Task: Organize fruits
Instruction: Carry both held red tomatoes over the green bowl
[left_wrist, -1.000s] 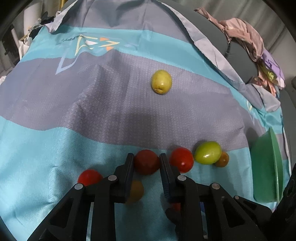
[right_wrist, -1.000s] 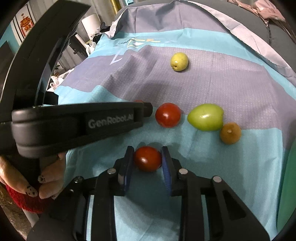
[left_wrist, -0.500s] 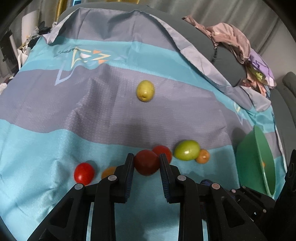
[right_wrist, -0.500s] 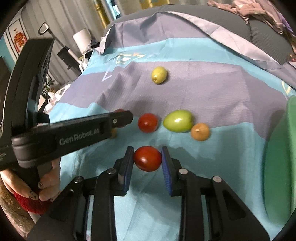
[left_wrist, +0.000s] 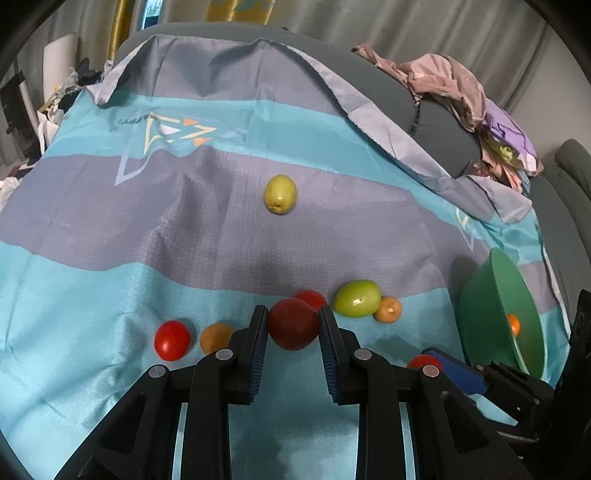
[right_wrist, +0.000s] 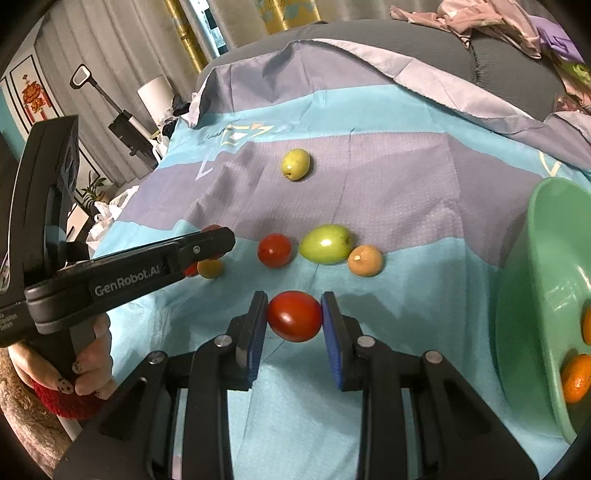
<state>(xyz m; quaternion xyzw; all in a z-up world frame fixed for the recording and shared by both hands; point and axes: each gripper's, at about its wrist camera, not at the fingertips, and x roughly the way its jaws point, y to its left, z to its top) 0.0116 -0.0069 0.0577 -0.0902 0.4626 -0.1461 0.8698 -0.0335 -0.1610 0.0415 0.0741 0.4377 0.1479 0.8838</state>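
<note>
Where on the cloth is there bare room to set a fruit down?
Free: the grey band around the lone yellow-green fruit, and the blue strip between the held red tomato and the green bowl. Crowded: the row of red tomato, green fruit, orange fruit.

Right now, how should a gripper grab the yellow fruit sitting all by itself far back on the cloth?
Grip the yellow fruit around its rounded middle, probably coming down from above with one finger on each side. It lies alone on the grey stripe of the cloth, nothing touching it, so both sides are free. Its dimpled end faces the camera, so avoid pinching there.
</note>
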